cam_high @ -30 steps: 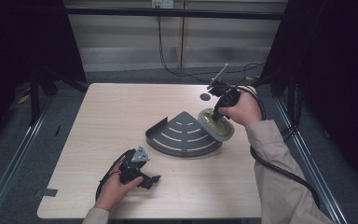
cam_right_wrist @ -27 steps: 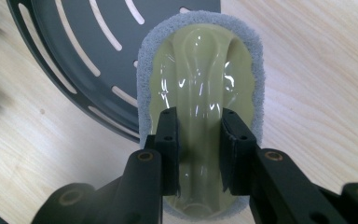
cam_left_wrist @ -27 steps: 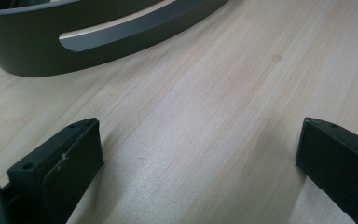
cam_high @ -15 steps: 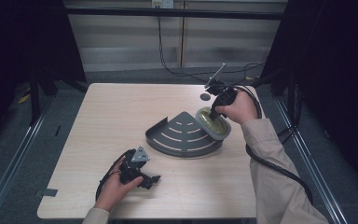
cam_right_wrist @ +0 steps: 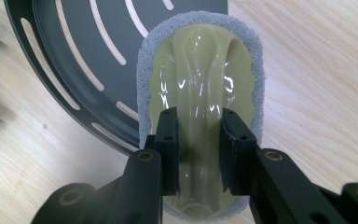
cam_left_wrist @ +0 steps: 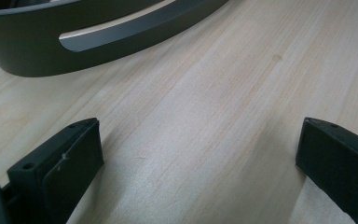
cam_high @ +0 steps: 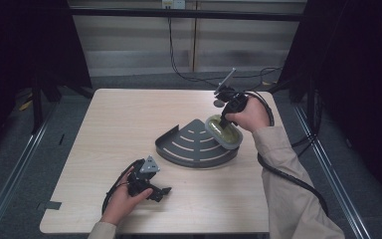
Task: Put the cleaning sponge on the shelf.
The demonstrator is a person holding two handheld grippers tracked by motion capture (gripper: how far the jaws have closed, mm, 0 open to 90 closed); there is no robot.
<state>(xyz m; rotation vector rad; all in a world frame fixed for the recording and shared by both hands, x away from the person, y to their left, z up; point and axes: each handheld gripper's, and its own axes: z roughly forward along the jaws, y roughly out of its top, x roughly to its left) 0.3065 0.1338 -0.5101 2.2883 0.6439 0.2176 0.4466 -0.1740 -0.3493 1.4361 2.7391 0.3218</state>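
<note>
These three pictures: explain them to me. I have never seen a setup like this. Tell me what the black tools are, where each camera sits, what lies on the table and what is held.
A person sits at a wooden table and holds a hand tool in each hand; each tool ends in a two-jaw gripper. The high view looks down from above the person's side. The other two pictures come from small cameras that ride on the grippers and look along their black jaws.

On the table lies a dark grey fan-shaped tray with curved slots. At its right edge sits a scrubber, a yellow-green plastic grip on a grey pad.

The right gripper is shut on the scrubber's raised ridge. The left gripper rests near the table's front edge, jaws wide apart, holding nothing, with bare wood between them.
</note>
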